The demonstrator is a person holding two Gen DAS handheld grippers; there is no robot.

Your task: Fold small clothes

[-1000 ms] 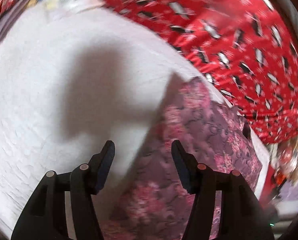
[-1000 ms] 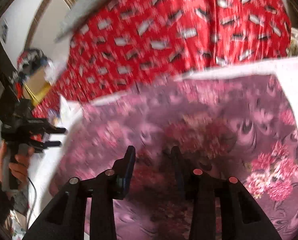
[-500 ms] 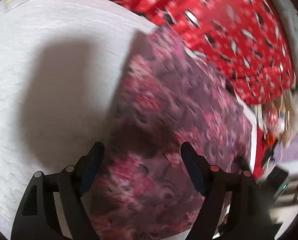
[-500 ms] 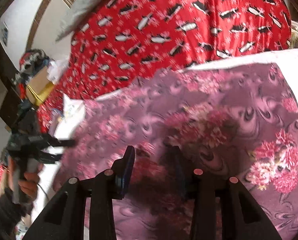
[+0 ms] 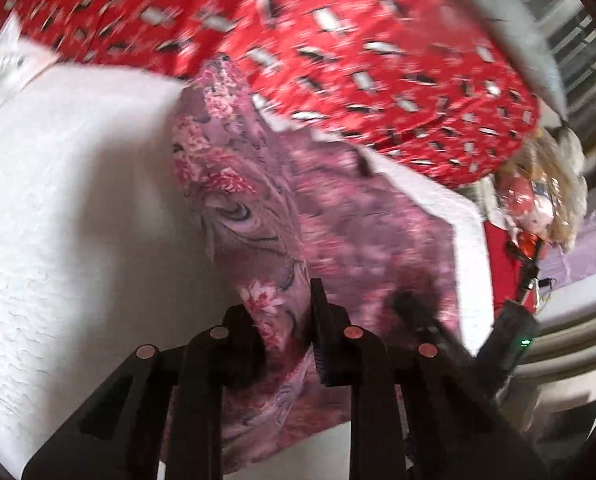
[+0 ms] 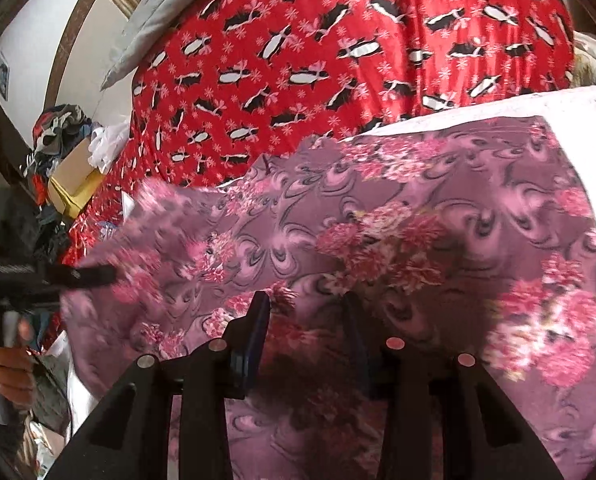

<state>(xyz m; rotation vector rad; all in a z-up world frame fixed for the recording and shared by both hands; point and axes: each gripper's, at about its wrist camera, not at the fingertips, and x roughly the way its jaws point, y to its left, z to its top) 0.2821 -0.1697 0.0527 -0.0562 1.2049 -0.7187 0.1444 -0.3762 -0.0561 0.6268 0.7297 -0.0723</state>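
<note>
A mauve cloth with pink flowers (image 5: 338,220) lies on a white textured surface (image 5: 78,200). My left gripper (image 5: 290,320) is shut on the cloth's left edge and lifts it into a raised fold. In the right wrist view the cloth (image 6: 398,220) spreads wide under my right gripper (image 6: 306,320), whose fingers stand apart over it with cloth between them. The left gripper also shows in the right wrist view (image 6: 78,276) at the cloth's far left edge. The right gripper shows in the left wrist view (image 5: 426,320), blurred.
A red blanket with a black and white print (image 6: 338,60) lies behind the white surface. A grey pillow (image 6: 146,48) sits at its far side. A cardboard box and clutter (image 6: 70,168) stand at the left. A bagged item (image 5: 538,200) lies at the right.
My left gripper has closed on the cloth's edge and raised it toward the right. The right gripper has stayed over the cloth with its fingers apart.
</note>
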